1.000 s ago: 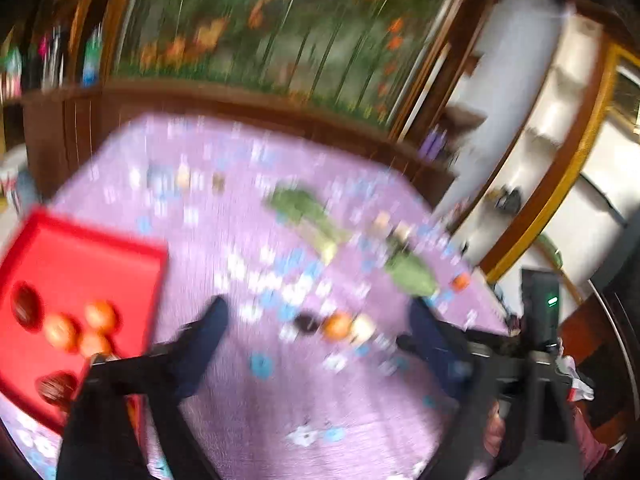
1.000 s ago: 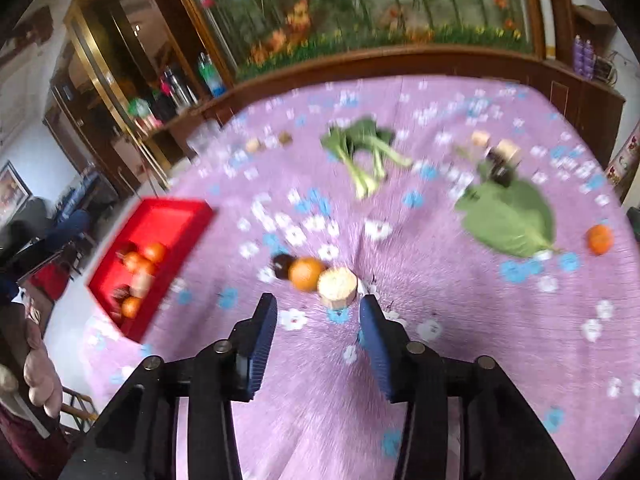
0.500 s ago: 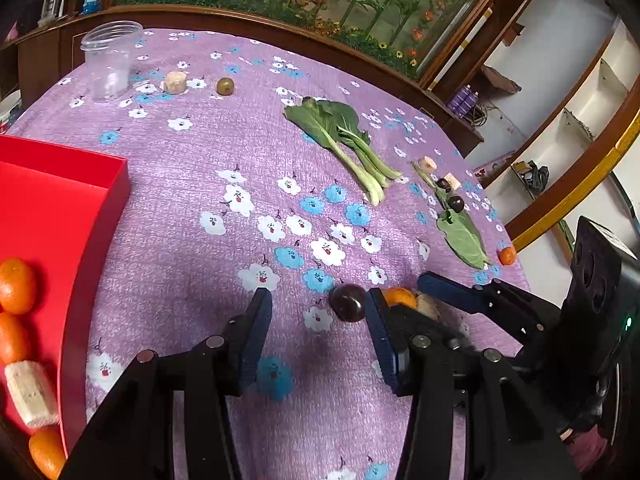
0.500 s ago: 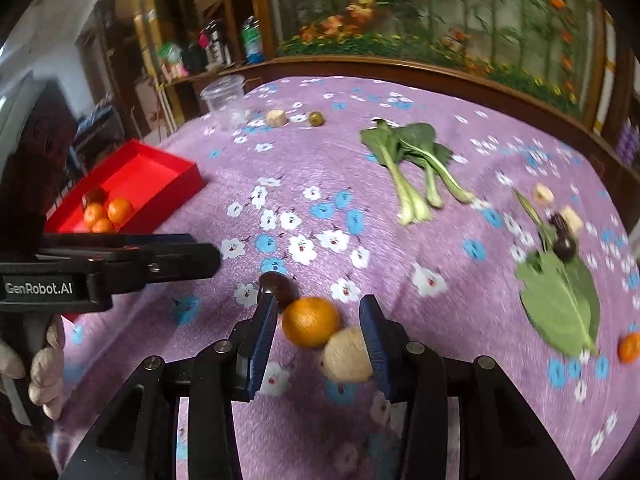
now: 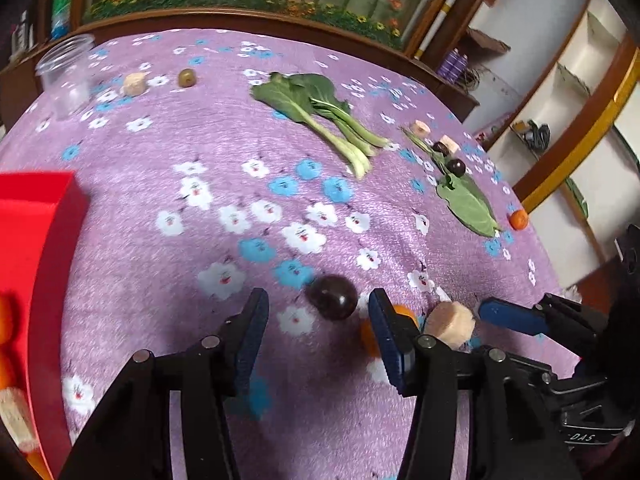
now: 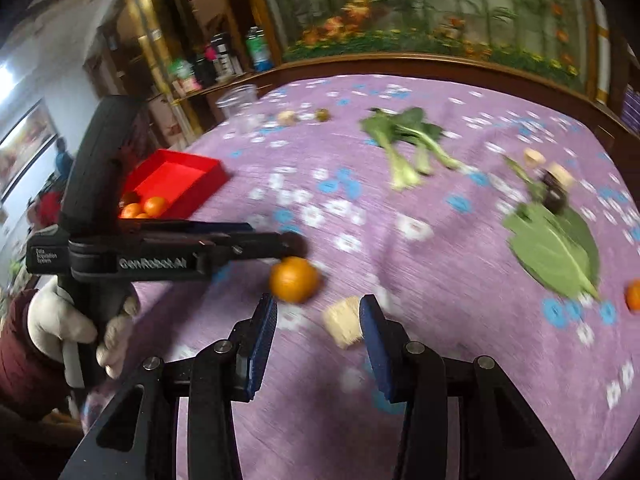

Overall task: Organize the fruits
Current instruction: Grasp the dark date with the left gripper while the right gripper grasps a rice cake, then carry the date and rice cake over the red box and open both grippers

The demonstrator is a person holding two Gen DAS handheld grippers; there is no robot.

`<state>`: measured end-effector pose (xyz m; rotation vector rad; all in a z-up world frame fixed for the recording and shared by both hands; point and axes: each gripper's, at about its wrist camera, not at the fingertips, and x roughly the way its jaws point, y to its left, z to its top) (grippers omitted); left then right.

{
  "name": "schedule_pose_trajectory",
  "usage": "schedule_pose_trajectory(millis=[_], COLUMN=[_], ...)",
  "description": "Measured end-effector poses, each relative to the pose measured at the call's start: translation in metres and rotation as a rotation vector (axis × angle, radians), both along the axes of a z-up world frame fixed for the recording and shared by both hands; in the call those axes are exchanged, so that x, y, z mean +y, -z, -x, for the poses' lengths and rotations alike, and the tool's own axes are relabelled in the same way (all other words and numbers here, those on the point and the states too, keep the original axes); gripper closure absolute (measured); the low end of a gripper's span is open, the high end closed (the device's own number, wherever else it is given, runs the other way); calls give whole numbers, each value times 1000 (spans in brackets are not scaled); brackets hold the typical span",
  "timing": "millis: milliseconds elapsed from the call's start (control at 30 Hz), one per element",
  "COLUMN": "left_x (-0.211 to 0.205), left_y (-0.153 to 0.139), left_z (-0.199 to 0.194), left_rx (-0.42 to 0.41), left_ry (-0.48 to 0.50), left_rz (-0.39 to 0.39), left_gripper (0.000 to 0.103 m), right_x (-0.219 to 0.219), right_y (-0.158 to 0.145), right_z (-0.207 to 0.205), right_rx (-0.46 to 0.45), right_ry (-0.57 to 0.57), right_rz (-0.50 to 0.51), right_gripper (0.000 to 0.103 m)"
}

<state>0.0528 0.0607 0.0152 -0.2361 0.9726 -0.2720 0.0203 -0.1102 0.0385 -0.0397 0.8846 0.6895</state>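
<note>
My left gripper [image 5: 316, 314] is open, low over the purple cloth, with a dark plum [image 5: 334, 297] between its fingertips. An orange [image 5: 384, 330] lies partly behind its right finger, and a beige banana chunk [image 5: 450, 325] is beside that. My right gripper [image 6: 318, 322] is open, with the banana chunk [image 6: 346, 320] just inside its right finger and the orange [image 6: 294, 279] just beyond its left finger. The left gripper [image 6: 240, 242] reaches in from the left there and hides the plum. The red tray [image 5: 28, 248] holds oranges at the left.
Bok choy [image 5: 320, 116], a green leaf [image 5: 468, 204], two more plums [image 5: 454, 166], beige chunks [image 5: 422, 128], a small orange [image 5: 519, 219], a kiwi [image 5: 186, 77] and a clear jar [image 5: 66, 76] lie on the cloth. A wooden ledge borders the table's far side.
Both grippers have moved closer to the plum, orange and banana chunk. The plum now sits between the left fingertips, and the chunk now sits beside the right gripper's right finger.
</note>
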Motion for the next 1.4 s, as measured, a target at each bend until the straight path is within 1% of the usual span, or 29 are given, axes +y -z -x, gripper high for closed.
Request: schedule_pose_trajectory(millis=[100, 133, 167, 200, 233, 267, 333, 400, 500, 533, 600, 633, 667, 733, 767, 867, 1067, 1233, 1400], left_x=[-8, -9, -11, -13, -13, -14, -16, -18, -25, -29, -34, -34, -31, -25, -21, -8, 18, 55, 109], left_y=[3, 5, 5, 6, 6, 5, 4, 4, 6, 5, 5, 5, 5, 4, 3, -2, -21, -43, -60], left_z=[-11, -14, -15, -15, -14, -12, -7, -6, -7, -6, -2, -2, -1, 2, 4, 14, 43, 75, 108], left_rx=[3, 10, 4, 9, 16, 21, 10, 6, 1, -7, -27, -25, -19, -15, -17, -25, -66, -125, -177], left_ry=[18, 20, 18, 27, 39, 43, 42, 44, 54, 66, 69, 65, 53, 42, 30, -6, -93, -201, -340], left_rz=[-21, -28, -47, -64, -48, -46, -89, -105, -127, -140, -174, -171, -172, -149, -142, -108, -23, 33, 45], left_gripper=[53, 56, 66, 71, 78, 79, 79, 78, 70, 63, 62, 65, 80, 80, 80, 80, 80, 80, 79], right_x=[-7, -5, -4, -1, 3, 5, 10, 13, 13, 13, 12, 11, 11, 9, 8, 1, -1, 5, 30], right_y=[6, 8, 8, 9, 10, 10, 13, 15, 17, 18, 19, 19, 19, 19, 19, 20, 11, -15, -42], right_z=[-1, -2, -3, -3, -4, -4, -5, -6, -9, -9, -10, -10, -11, -12, -12, -13, -1, 17, 34], right_rx=[24, 28, 29, 25, 19, 19, 20, 3, 6, 8, 13, 17, 20, 28, 36, 69, 64, 13, -28], right_ry=[23, 23, 22, 22, 22, 21, 24, 35, 53, 58, 66, 69, 75, 91, 100, 116, 125, 103, 41], right_rz=[-5, -5, -5, -2, 3, 5, 18, 49, 55, 59, 53, 52, 49, 49, 48, 9, -14, -28, -45], right_gripper=[56, 56, 56, 56, 56, 56, 56, 54, 54, 54, 54, 54, 57, 68, 70, 70, 70, 70, 70])
